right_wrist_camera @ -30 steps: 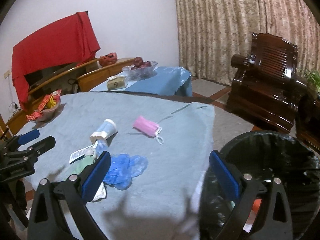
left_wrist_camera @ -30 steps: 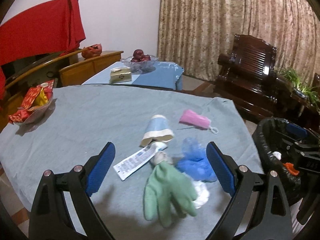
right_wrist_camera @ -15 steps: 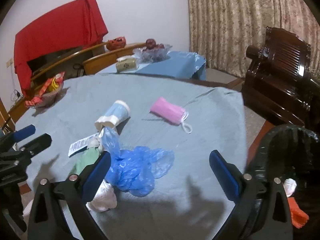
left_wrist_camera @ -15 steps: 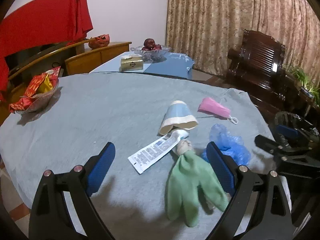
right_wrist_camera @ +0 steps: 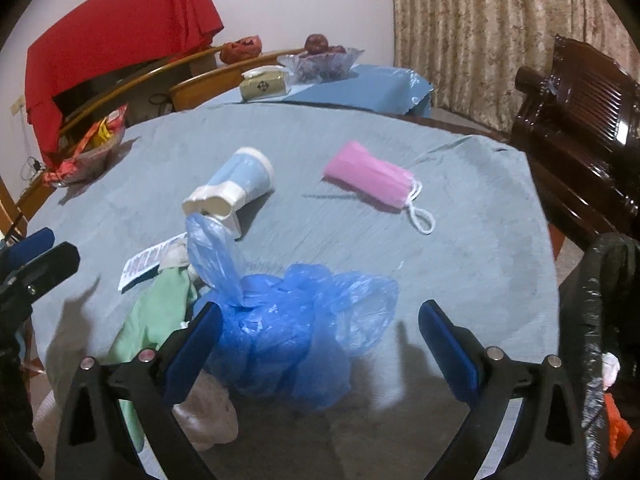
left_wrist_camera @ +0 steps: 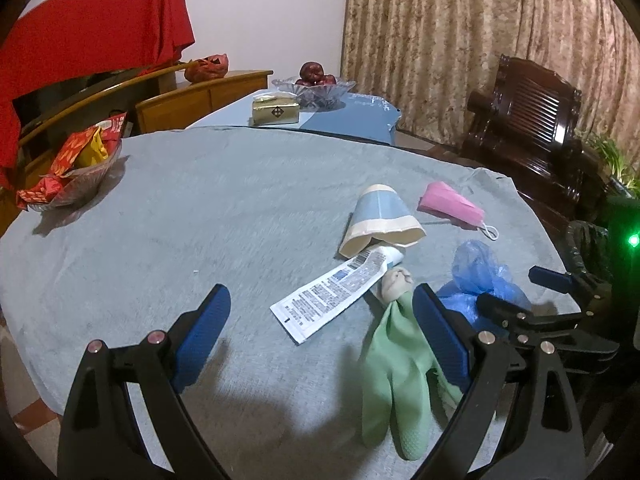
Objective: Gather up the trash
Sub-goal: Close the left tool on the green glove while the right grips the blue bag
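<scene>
Both tools have swung from the bin (right_wrist_camera: pixel 600 320) toward the trash pile; right tool (right_wrist_camera: pixel 320 340), jaws apart, now straddles the blue bag (right_wrist_camera: pixel 304 328) on the surface (right_wrist_camera: pixel 460 240), left tool (left_wrist_camera: pixel 320 336) gapes empty beside the glove (left_wrist_camera: pixel 396 364)

Plain pale wall (left_wrist_camera: pixel 260 8) at the back, and a big red cloth (left_wrist_camera: pixel 92 28) hangs over something dark on the left. Below it runs a curved wooden sideboard (left_wrist_camera: pixel 200 96). Heavy patterned beige curtains (left_wrist_camera: pixel 460 48) fill the right side, floor to top. A dark carved wooden armchair (left_wrist_camera: pixel 532 120) sits in front of them, glossy under the indoor light. Green plant leaves (left_wrist_camera: pixel 612 156) peek in at the far right. A grey cloth covers the round table (left_wrist_camera: pixel 224 208), and behind it stands a lower table in blue (right_wrist_camera: pixel 360 88).
</scene>
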